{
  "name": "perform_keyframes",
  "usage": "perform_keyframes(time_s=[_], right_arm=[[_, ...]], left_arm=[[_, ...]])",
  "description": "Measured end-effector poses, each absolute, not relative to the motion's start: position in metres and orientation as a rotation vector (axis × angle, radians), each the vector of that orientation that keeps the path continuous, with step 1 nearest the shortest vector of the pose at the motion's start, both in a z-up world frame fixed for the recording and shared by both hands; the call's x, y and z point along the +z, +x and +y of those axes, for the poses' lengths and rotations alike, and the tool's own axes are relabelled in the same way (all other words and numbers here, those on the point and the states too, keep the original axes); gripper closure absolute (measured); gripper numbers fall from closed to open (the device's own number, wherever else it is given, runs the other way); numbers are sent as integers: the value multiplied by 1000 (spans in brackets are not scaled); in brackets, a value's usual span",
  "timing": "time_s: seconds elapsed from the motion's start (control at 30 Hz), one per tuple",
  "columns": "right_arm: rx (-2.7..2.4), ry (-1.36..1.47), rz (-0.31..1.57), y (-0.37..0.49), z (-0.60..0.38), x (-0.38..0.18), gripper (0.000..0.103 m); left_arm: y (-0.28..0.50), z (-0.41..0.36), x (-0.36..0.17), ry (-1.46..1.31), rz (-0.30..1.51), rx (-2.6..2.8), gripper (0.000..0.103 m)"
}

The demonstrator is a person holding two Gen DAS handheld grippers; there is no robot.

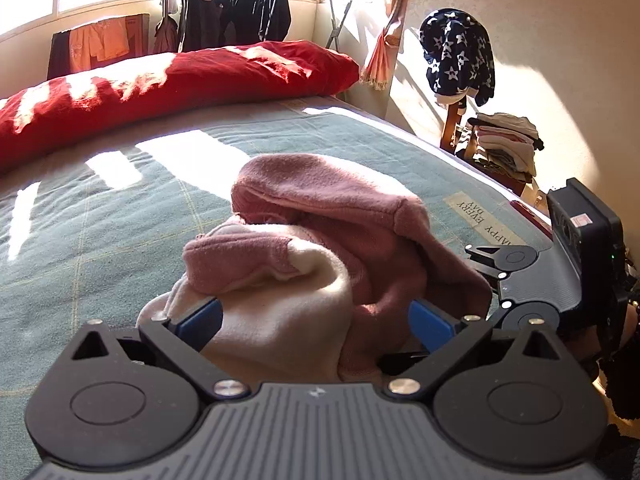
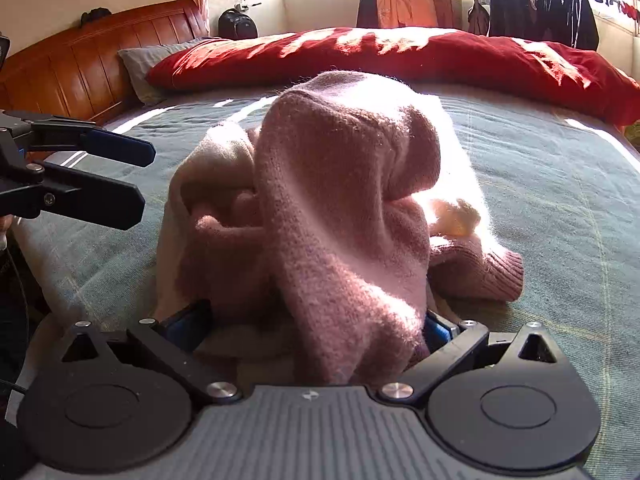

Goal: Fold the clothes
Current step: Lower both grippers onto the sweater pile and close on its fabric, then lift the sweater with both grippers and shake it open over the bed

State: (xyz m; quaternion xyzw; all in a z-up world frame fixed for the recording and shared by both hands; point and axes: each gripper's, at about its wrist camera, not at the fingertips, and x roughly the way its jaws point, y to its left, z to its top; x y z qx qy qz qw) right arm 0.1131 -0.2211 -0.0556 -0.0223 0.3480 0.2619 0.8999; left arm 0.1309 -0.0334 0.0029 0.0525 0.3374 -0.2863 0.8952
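A pink knitted sweater (image 2: 344, 208) with a cream fleece lining (image 1: 280, 320) is seen bunched in a soft heap on the green bed cover (image 1: 100, 232), at the centre and lower centre of both frames, in front of the red duvet (image 1: 160, 84).

In the left wrist view the left hand-held gripper (image 1: 316, 320) is spread wide, its blue pads at either side of the cream and pink cloth; no pinch is seen. In the right wrist view the right hand-held gripper (image 2: 316, 324) is likewise parted, with knit draped between and over its fingers; whether any cloth is caught cannot be told.

The garment is judged light, limp and thick, with a fuzzy surface that should not slip but may snag. Nothing fragile is shown. A hold is best taken on a firm edge such as the ribbed cuff (image 2: 492, 276) at the lower right, since a single layer must be pinched, not the whole wad.
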Motion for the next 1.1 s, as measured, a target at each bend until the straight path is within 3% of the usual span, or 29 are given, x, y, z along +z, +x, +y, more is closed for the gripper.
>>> perform_keyframes(time_s=[0.03,0.07,0.1,0.23,0.37,0.6,0.8,0.87,1.1], right_arm=[[524,-61,709,109,-222,-51,0],[506,-75,697,105,-223,-46,0],[490,-85,682,101,-226,-42,0],[439,-102,619,86,-243,-22,4],[425,-106,582,79,-254,-8,19],[448,-148,555,91,-240,10,42],[482,-243,579,105,-209,10,43],[466,-291,585,108,-200,5,50],[308,-195,652,112,-263,3,56]], left_arm=[[133,-38,1,110,705,-591,23],[136,-43,-1,108,710,-587,39],[139,-46,-3,102,714,-581,46],[146,-52,-5,68,696,-540,52],[156,-54,-4,79,699,-483,60],[156,-42,-11,93,718,-439,60],[160,-33,-11,60,724,-433,60],[160,-36,-10,63,716,-439,60],[158,-8,-19,33,741,-408,59]])
